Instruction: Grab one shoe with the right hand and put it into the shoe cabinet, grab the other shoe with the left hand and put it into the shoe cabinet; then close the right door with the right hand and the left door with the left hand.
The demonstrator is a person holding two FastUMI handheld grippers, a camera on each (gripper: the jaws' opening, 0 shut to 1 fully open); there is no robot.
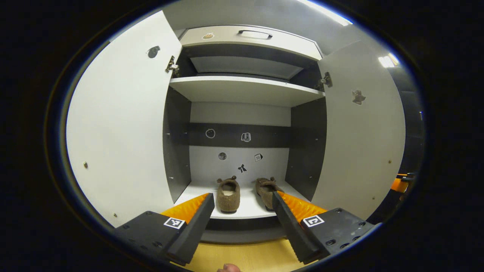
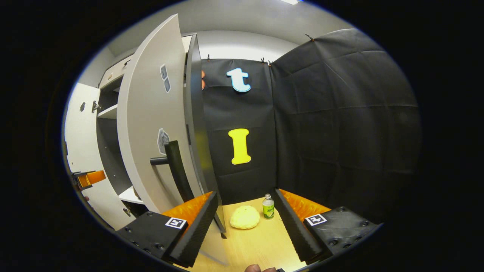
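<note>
tall white laminate shoe cabinet (image 1: 245, 88) gapes, dark inner walls; both brown fuzzy slippers (image 1: 228, 194) sit side by side on its bottom shelf. we judge only doors left. smooth flat right door (image 2: 151, 124), black bar handle (image 2: 177, 170), stands just beside our right gripper (image 2: 245, 215), spread, empty; careless swing could glance off handle. left gripper (image 1: 242, 211) spread, empty, facing shelf; left door (image 1: 121, 128) wide.

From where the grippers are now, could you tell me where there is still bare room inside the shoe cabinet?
The upper shelf looks bare across its visible width. On the bottom shelf, free strips lie left of the left shoe, between it and the side wall, and narrowly between the two shoes. The right shoe sits behind the left gripper's finger, so that side is uncertain.
</note>
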